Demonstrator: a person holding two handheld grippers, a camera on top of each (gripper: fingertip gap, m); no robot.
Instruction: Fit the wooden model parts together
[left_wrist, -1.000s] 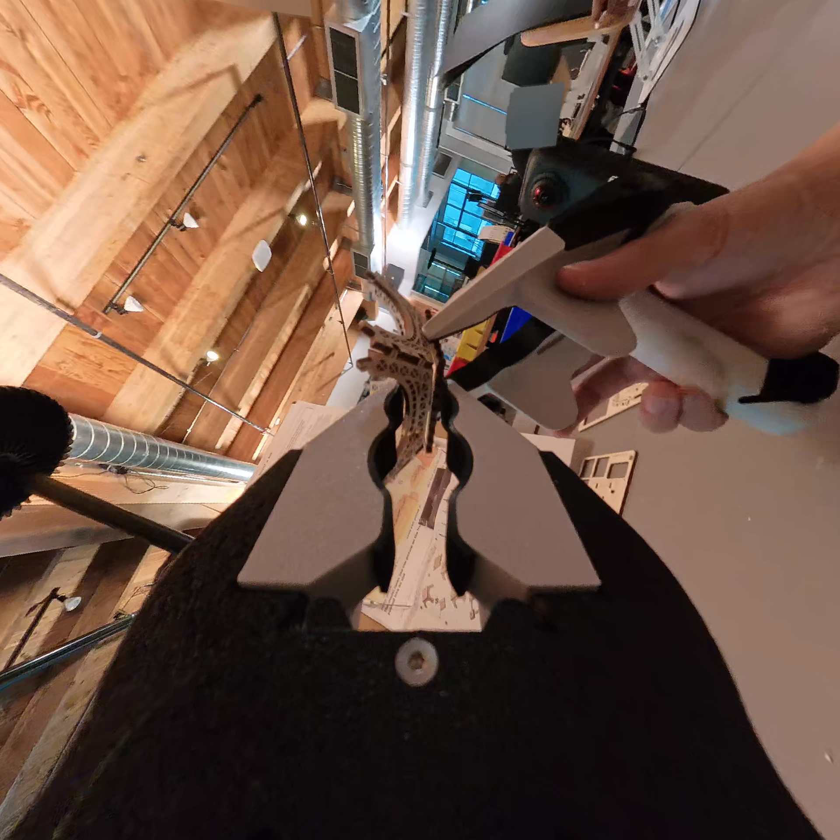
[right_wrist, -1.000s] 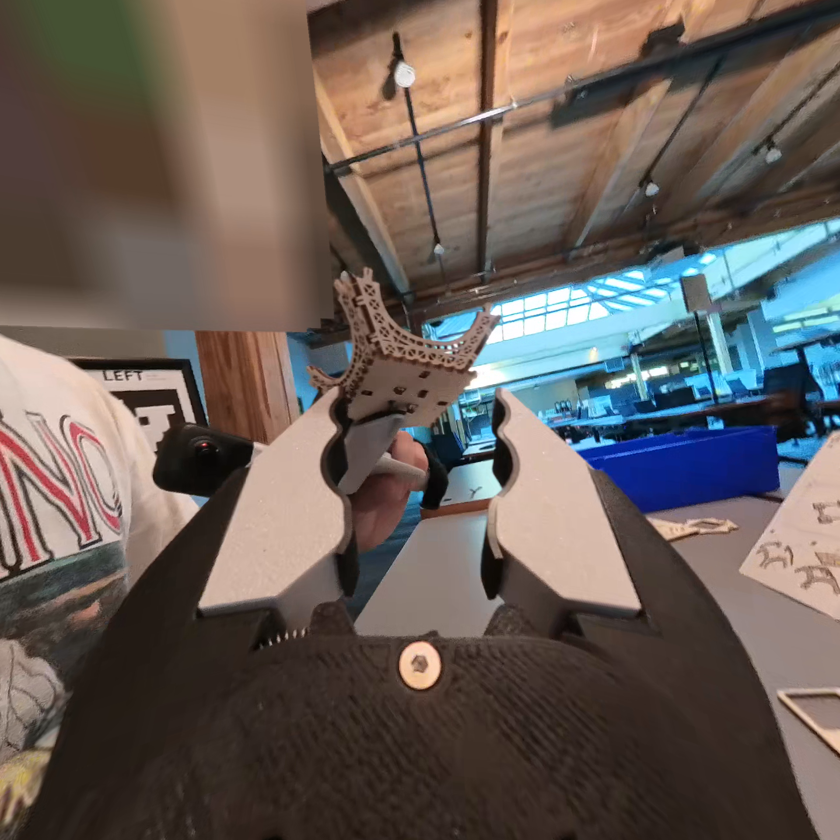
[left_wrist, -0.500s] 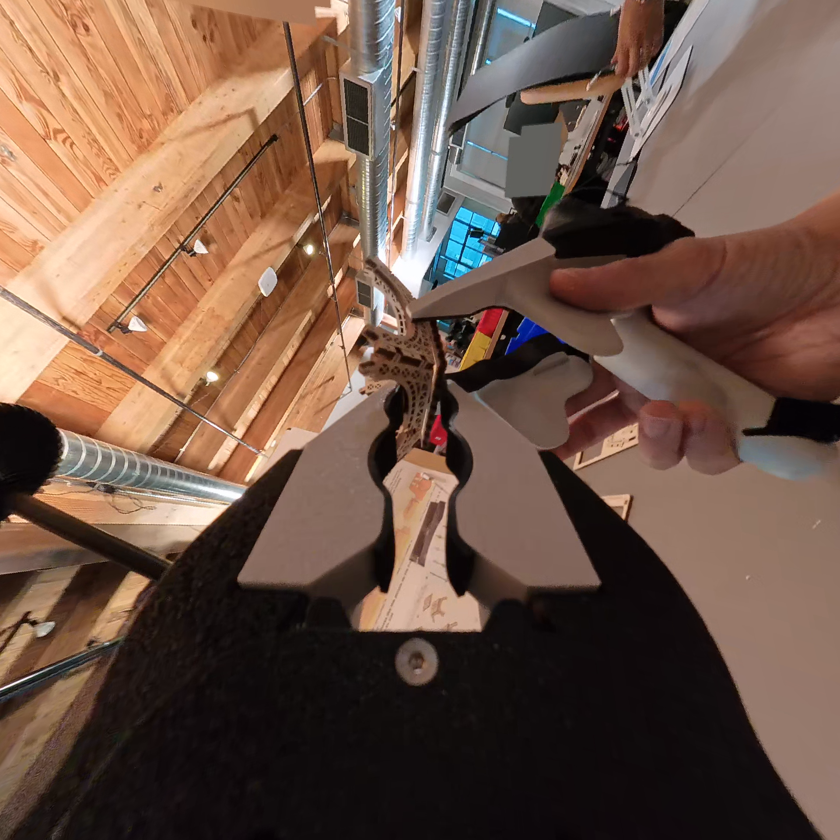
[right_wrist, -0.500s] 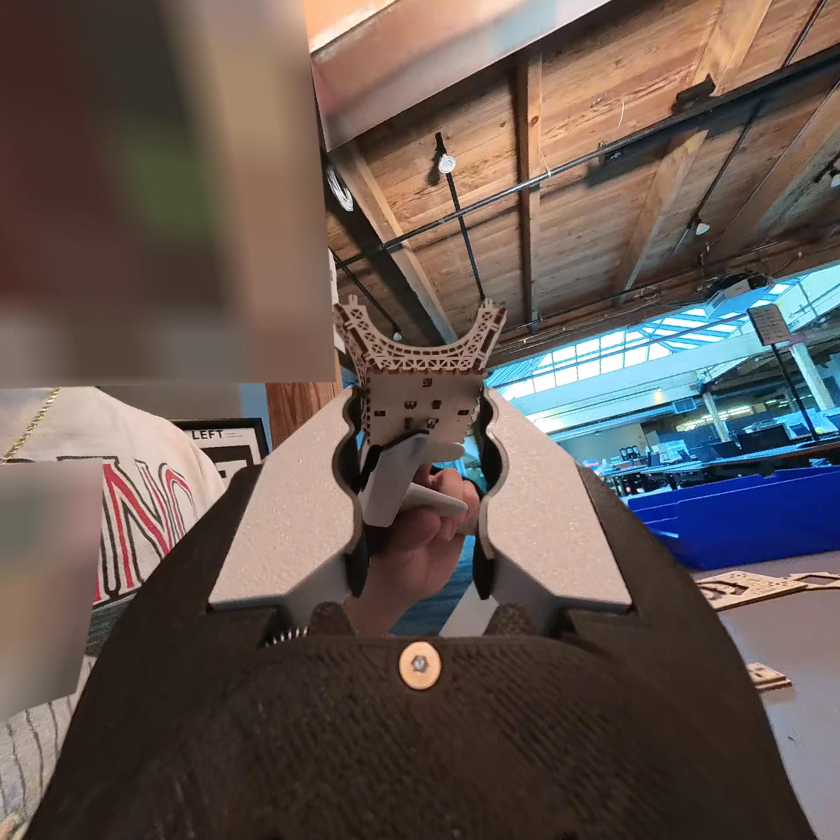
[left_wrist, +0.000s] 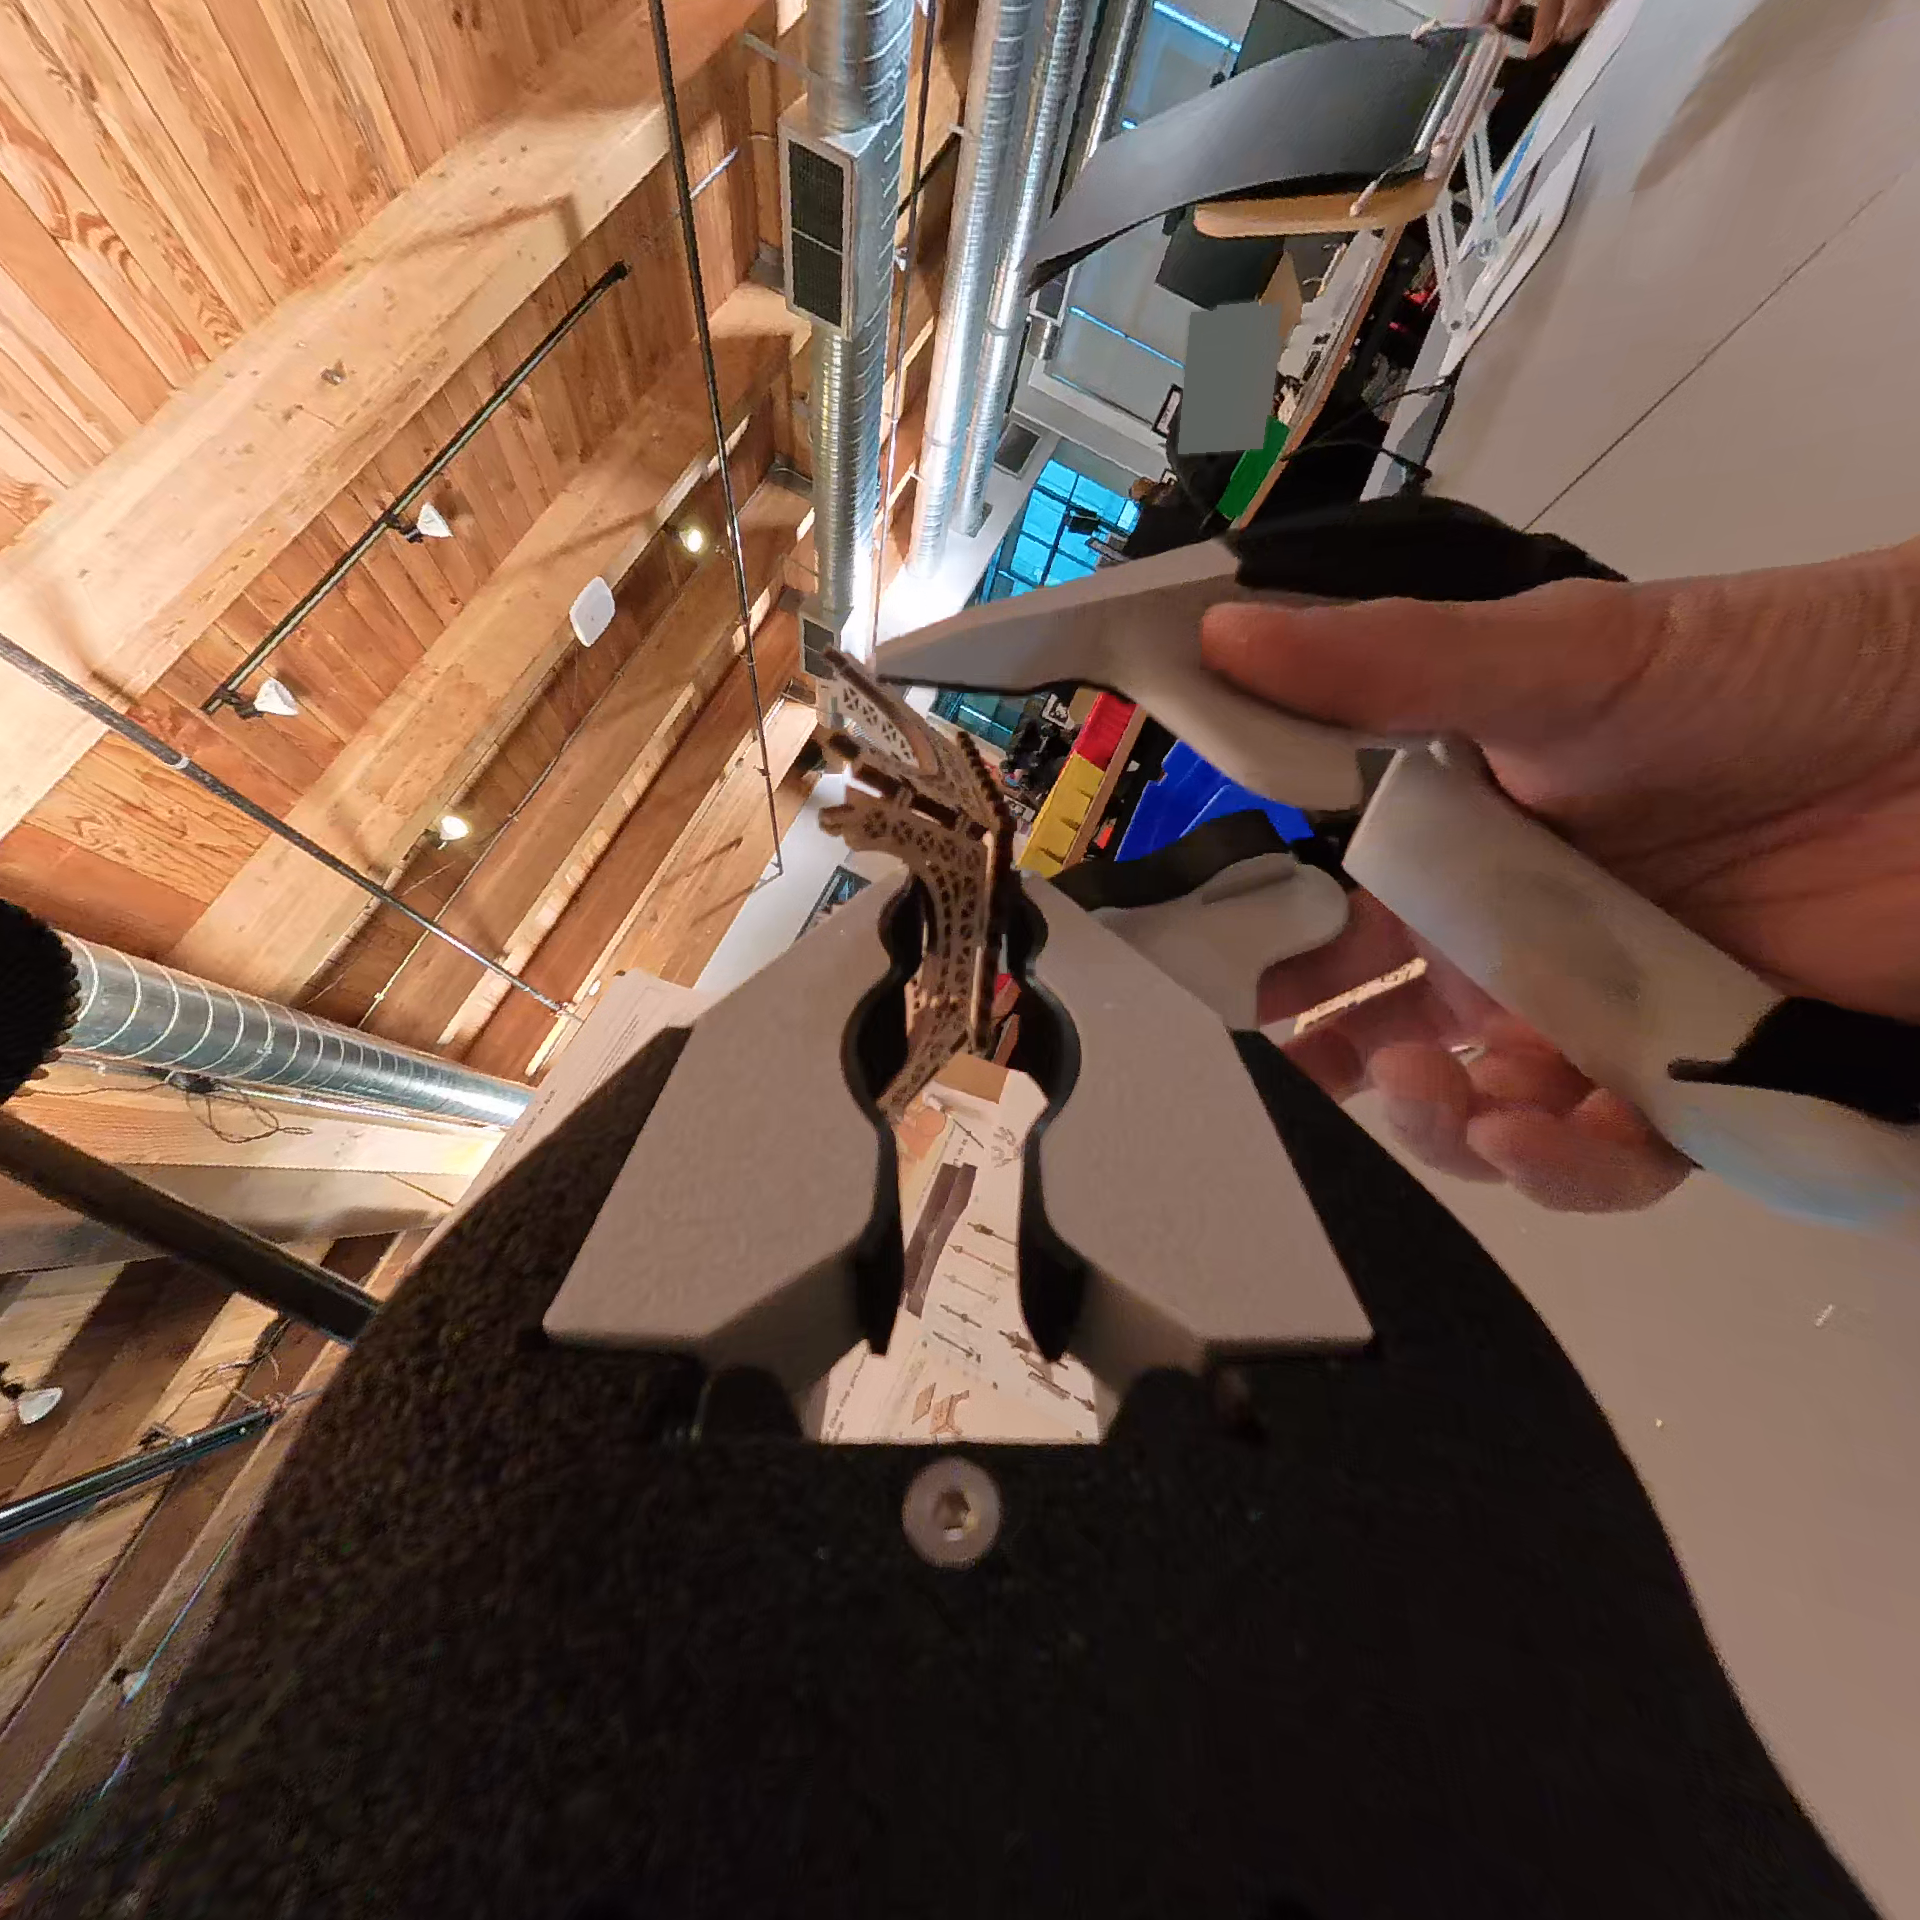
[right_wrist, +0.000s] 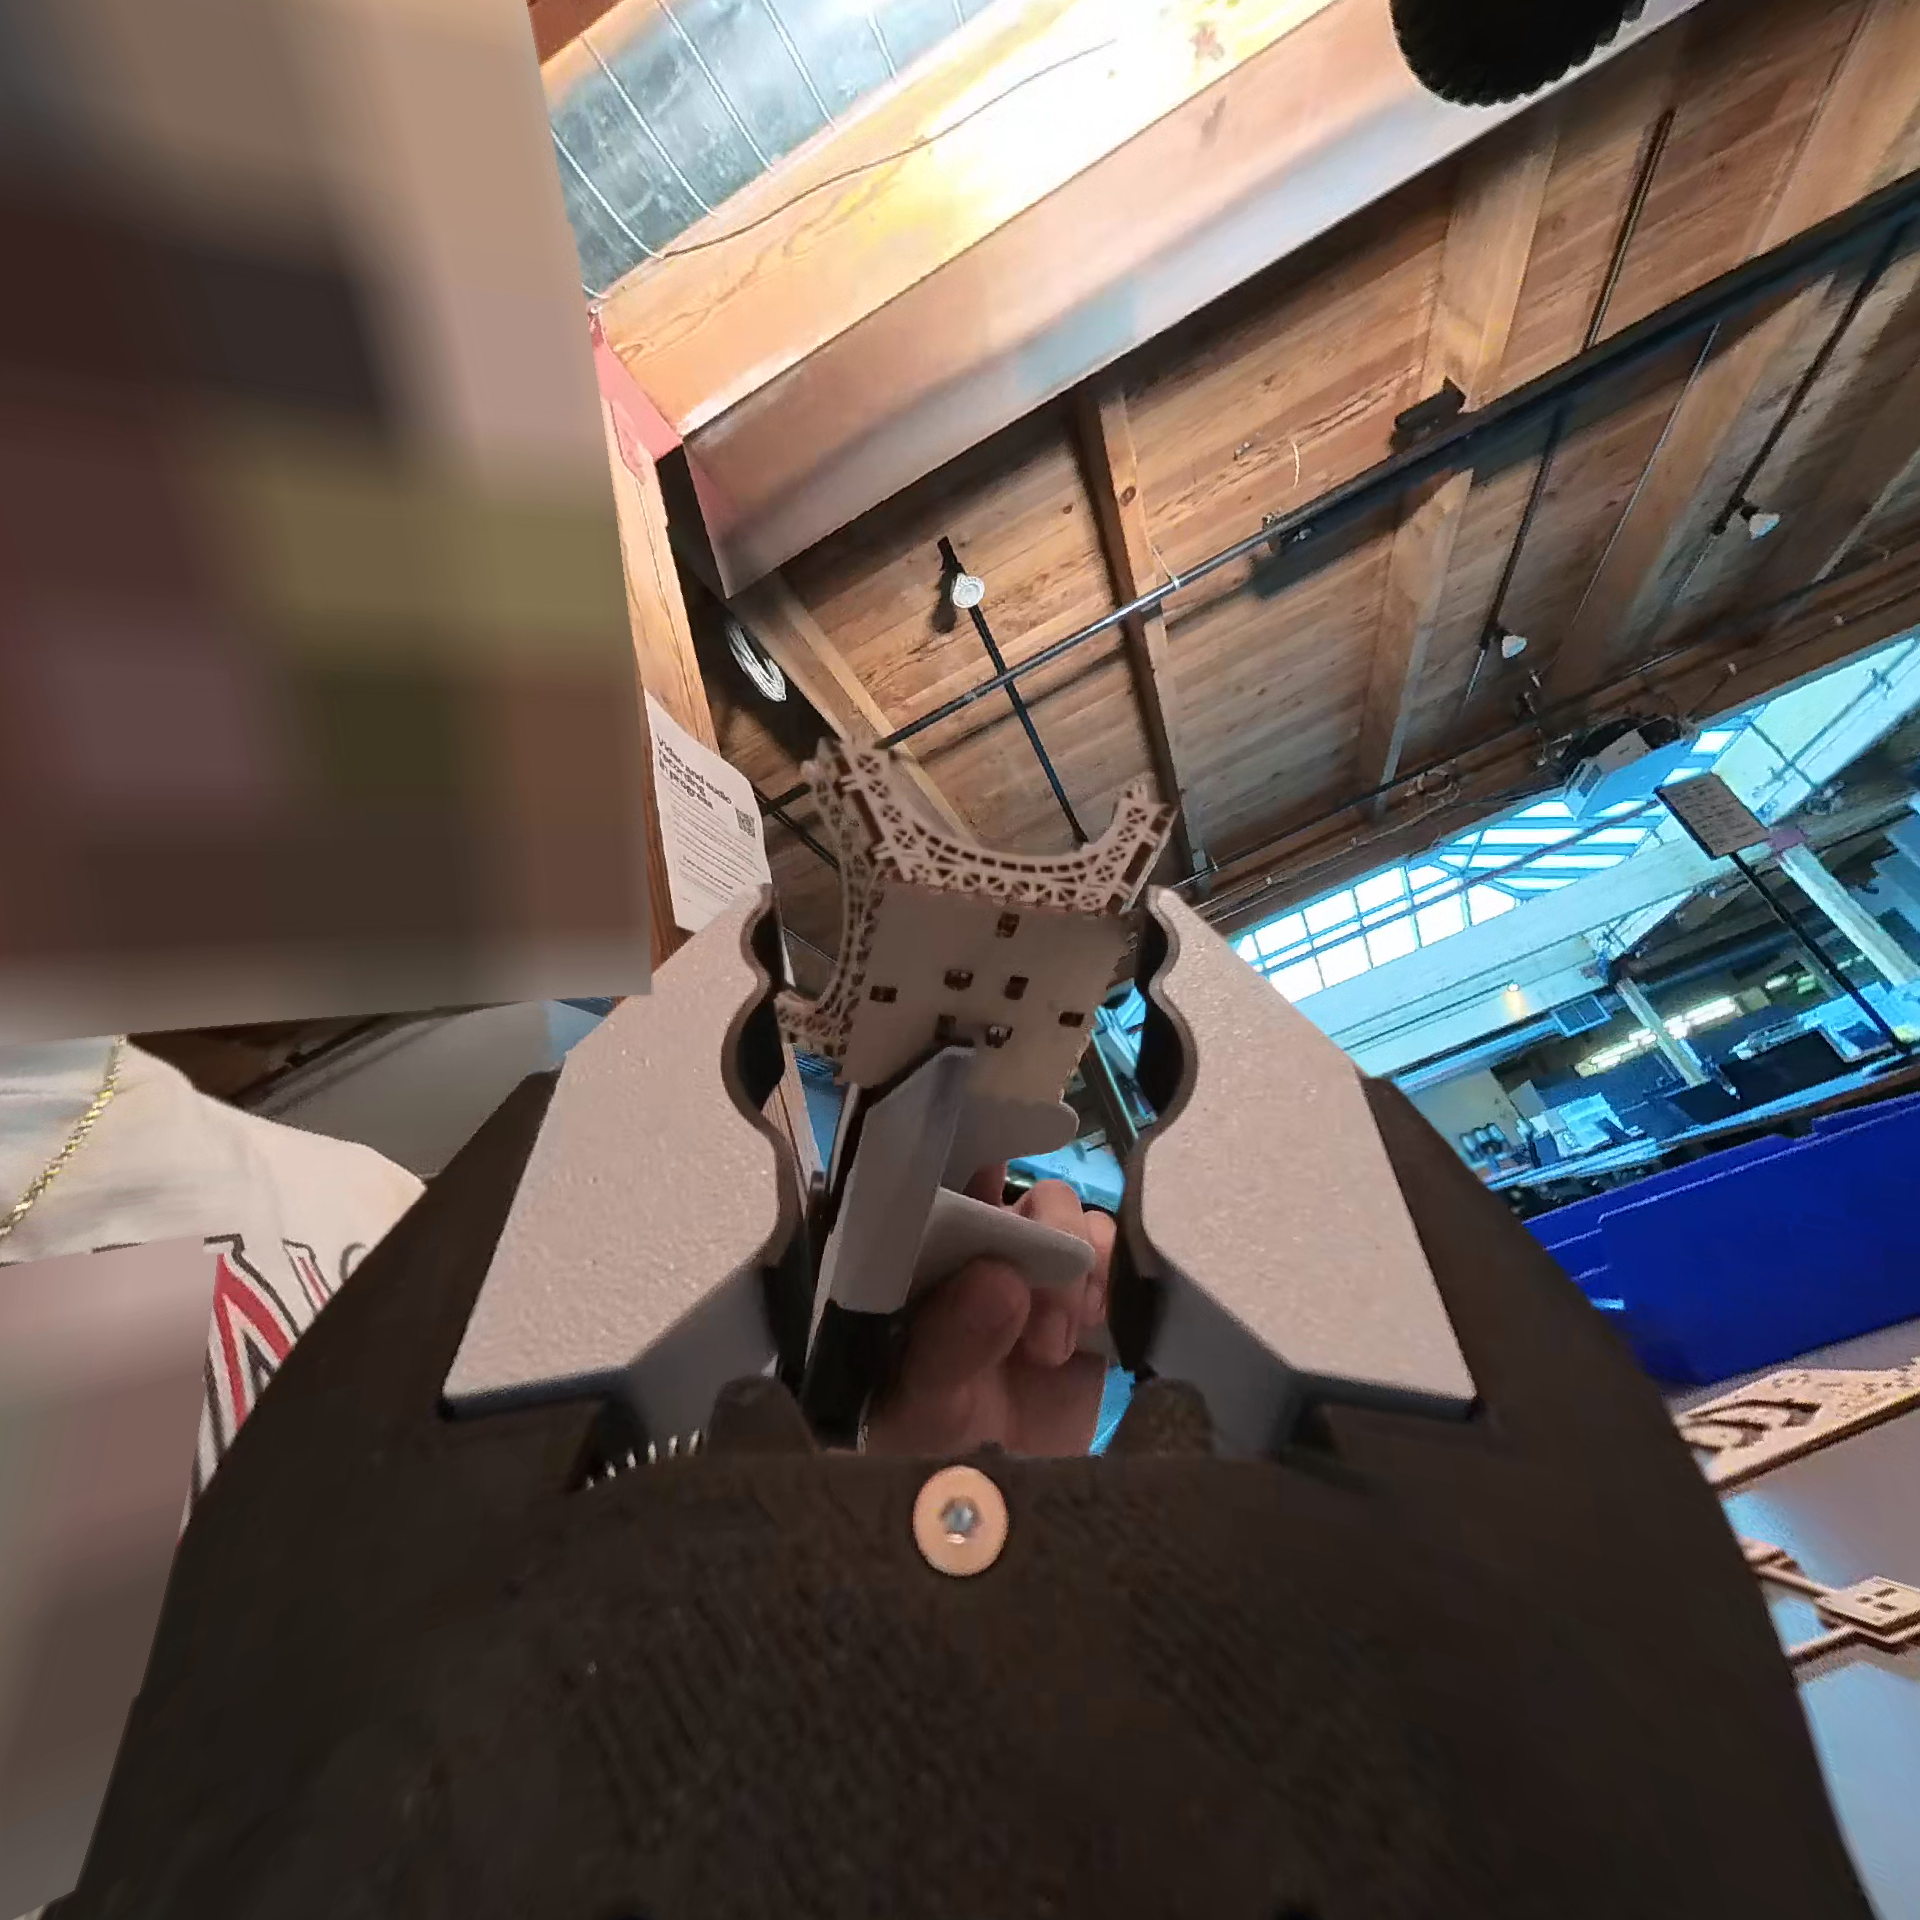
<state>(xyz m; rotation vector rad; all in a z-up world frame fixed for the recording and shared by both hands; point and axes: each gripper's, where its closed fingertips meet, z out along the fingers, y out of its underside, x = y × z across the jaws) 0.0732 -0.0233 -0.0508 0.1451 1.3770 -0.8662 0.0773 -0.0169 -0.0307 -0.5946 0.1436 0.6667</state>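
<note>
The wooden model (left_wrist: 940, 883) is a lattice piece with curved legs and a square slotted plate (right_wrist: 987, 987). My left gripper (left_wrist: 961, 904) is shut on its edge and holds it up in the air. It also shows in the right wrist view as a grey finger (right_wrist: 904, 1174) under the plate, with a hand behind it. My right gripper (right_wrist: 961, 914) is open, one finger on each side of the plate, with a thin gap at the right finger. In the left wrist view its upper finger (left_wrist: 1049, 634) reaches the model's top leg; its lower fingertip is hidden.
A grey table (left_wrist: 1662, 1558) lies to the right, with a printed instruction sheet (left_wrist: 956, 1247) on it. Cut-out wooden sheets (right_wrist: 1766, 1423) lie near a blue bin (right_wrist: 1714, 1278). A person in a white shirt (right_wrist: 156, 1195) is close on the left. Both grippers' tips are close together, under 4 cm apart.
My right gripper closed in on the plate half a second ago and has since widened again. Both grippers have tilted upward, and the model now sits between the right fingers.
</note>
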